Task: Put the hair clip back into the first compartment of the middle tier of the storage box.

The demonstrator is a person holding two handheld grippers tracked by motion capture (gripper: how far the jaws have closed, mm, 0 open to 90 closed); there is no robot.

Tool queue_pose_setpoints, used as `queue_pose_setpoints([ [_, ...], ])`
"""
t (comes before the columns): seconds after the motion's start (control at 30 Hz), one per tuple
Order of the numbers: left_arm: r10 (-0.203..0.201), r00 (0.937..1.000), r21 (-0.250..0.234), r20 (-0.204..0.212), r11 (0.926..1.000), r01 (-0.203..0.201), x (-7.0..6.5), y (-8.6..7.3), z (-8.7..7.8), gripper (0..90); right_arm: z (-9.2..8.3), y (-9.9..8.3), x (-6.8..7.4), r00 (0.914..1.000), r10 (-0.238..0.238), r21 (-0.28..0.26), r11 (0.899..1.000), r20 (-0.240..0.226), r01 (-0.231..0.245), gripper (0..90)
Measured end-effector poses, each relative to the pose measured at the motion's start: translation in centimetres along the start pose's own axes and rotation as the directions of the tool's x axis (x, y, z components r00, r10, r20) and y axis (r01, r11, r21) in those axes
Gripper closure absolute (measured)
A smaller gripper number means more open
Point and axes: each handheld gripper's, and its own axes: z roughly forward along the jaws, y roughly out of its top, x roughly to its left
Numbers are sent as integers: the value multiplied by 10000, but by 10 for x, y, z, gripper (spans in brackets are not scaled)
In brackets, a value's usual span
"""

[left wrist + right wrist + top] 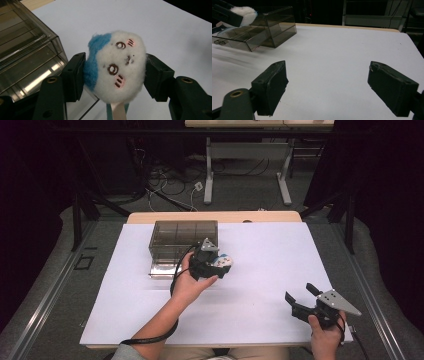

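The white-and-blue fluffy plush head (115,66) is clamped between the closed jaws of the left gripper (212,263), held clear of the white table (260,270) just beside the near right corner of the smoky clear plastic drawer box (184,236). The box's pulled-out drawer (162,269) lies just to the plush's left in the high view, so the left gripper is by far the nearer. The right gripper (332,90) is kept well apart from the box, its jaws wide open on nothing.

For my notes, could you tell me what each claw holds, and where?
Left claw grips the plush toy by the sides of its head; right claw is open, holding nothing.
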Motion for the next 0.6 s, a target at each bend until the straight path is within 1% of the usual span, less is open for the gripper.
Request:
queue_pose_setpoints([
  [0.07,65,10000,-23,-50,10000,-66,2,-1,-2,396,0,0,0,10000,-23,30,10000,30,23,153],
  [0.13,35,10000,-3,-75,10000,-35,4,-2,-3,397,0,0,0,10000,-26,60,10000,70,25,153],
  [0.17,-56,9999,-73,-110,10000,55,6,-4,-5,397,0,0,1,10000,-25,44,10000,39,25,153],
  [0.27,7,9998,-115,-199,9999,-9,9,-5,-7,397,0,0,1,10000,-10,46,10000,90,10,153],
  [0.37,-148,9995,-129,-261,9998,145,13,-8,-11,397,0,0,0,10000,-25,47,10000,69,25,153],
  [0.47,-112,9995,-177,-308,9998,107,16,-8,-13,397,0,0,0,10000,-4,33,10000,71,3,154],
  [0.53,-219,9992,-225,-340,9995,211,17,-9,-14,397,0,0,0,10000,-3,53,10000,74,2,153],
  [0.6,-142,9992,-207,-375,9997,134,21,-9,-19,397,0,0,0,10000,1,40,10000,30,-2,153],
])
